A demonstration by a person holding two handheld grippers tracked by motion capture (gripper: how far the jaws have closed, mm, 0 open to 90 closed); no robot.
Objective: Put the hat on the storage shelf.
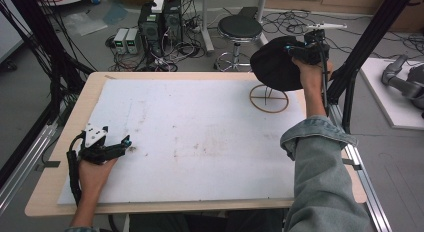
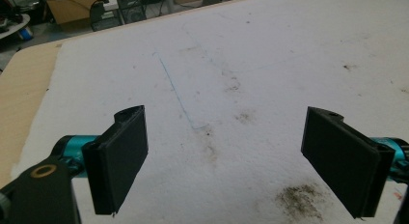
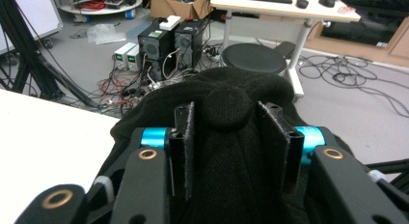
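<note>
A black knit hat [image 1: 272, 64] hangs above a wooden stand with a ring base [image 1: 269, 98] at the far right of the white mat [image 1: 200, 137]. My right gripper [image 1: 295, 51] grips the hat from its right side, raised off the table. In the right gripper view a fold of the hat [image 3: 226, 105] fills the gap between the jaws of the right gripper [image 3: 226, 113] and touches both pads. My left gripper [image 1: 127, 142] rests at the front left of the mat. Its jaws stand wide apart in the left gripper view [image 2: 226, 137], with bare stained mat between them.
The mat lies on a wooden table [image 1: 80, 107]. A black frame post [image 1: 360, 47] rises close to the right of the stand, above a metal rail [image 1: 365, 177]. Beyond the far edge stand a round stool [image 1: 240, 28] and computer boxes [image 1: 160, 22] with cables.
</note>
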